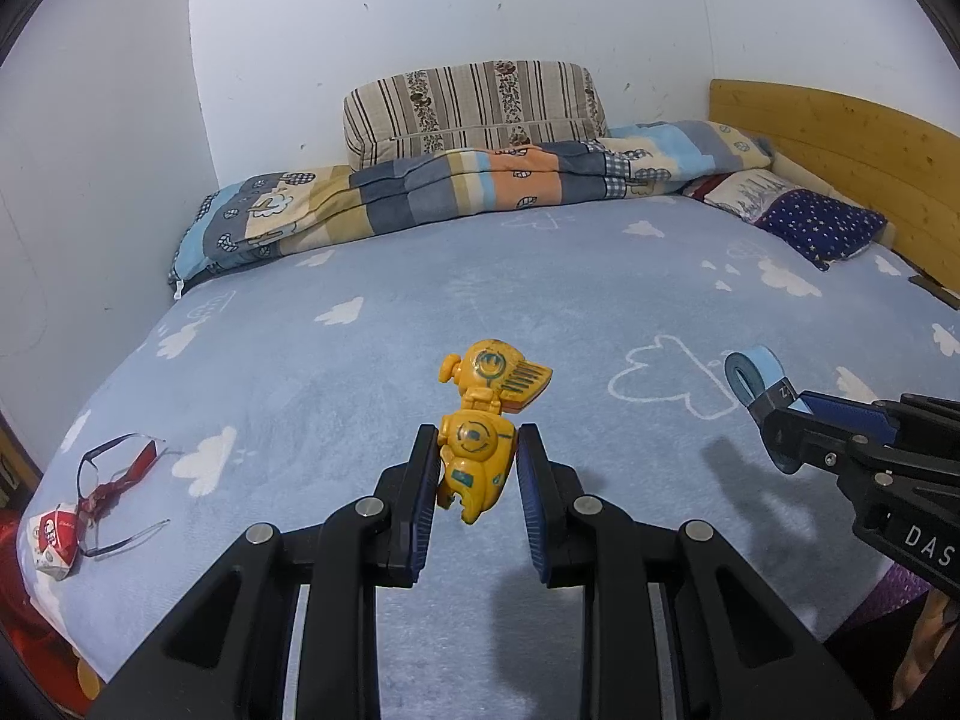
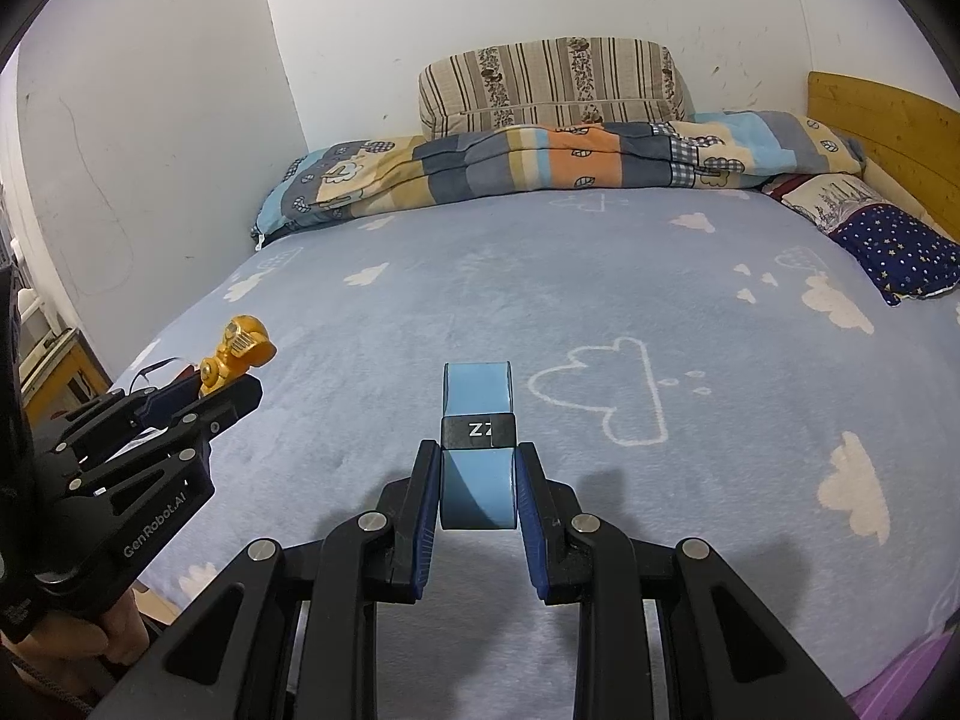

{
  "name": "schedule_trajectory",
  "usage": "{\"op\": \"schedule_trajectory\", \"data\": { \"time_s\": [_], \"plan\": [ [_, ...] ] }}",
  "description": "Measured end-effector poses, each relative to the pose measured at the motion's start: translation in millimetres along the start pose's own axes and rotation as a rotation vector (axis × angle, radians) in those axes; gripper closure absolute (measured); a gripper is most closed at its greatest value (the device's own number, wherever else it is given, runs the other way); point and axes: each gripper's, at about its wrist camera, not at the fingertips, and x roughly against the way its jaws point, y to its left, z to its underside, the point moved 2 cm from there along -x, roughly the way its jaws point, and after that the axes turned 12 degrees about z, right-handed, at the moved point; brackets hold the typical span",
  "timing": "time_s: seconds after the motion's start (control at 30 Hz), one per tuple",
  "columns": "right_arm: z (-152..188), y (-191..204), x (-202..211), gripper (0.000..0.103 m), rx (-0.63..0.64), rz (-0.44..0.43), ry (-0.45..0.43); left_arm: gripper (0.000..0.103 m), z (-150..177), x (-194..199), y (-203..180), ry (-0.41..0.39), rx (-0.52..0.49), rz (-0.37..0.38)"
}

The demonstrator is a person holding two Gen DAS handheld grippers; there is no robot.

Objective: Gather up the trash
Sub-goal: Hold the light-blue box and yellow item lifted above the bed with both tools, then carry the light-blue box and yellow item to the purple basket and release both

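Note:
My left gripper (image 1: 477,450) is shut on a yellow toy robot (image 1: 480,420) and holds it above the blue cloud-print bed (image 1: 420,300). It also shows in the right wrist view (image 2: 231,387) at the left, with the toy (image 2: 237,354) sticking out. My right gripper (image 2: 477,468) is shut on a light blue folded band with a black clasp (image 2: 478,450), held above the bed. In the left wrist view the right gripper (image 1: 780,426) shows at the right with the band (image 1: 750,372).
Red-and-black glasses (image 1: 114,480) and a crumpled red-and-white wrapper (image 1: 54,540) lie at the bed's left front corner. A folded quilt (image 1: 450,186), a striped cushion (image 1: 474,108) and a star pillow (image 1: 822,228) lie at the back. A wooden headboard (image 1: 840,144) stands at the right.

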Motion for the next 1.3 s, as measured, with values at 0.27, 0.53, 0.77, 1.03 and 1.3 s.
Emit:
{"op": "schedule_trajectory", "data": {
  "time_s": [0.27, 0.53, 0.77, 1.03, 1.3],
  "plan": [
    [0.0, -0.1, -0.3, 0.077, -0.001, 0.0, 0.001, 0.078, -0.1, -0.2, 0.0, 0.001, 0.0, 0.002],
    [-1.1, -4.6, 4.5, 0.077, -0.023, -0.001, -0.007, 0.078, 3.0, -0.3, 1.7, 0.007, 0.045, 0.146],
    [0.1, -25.6, 39.5, 0.077, -0.112, -0.035, -0.022, 0.078, 0.5, 17.3, -25.4, 0.001, 0.025, 0.337],
    [14.9, -89.5, 128.4, 0.077, -0.214, 0.015, -0.107, 0.078, -10.3, 42.6, -95.8, 0.031, -0.002, 0.578],
    [58.4, -171.3, 203.8, 0.077, -0.359, 0.162, -0.136, 0.078, -20.1, 62.5, -197.5, 0.084, -0.134, 0.757]
  ]
}}
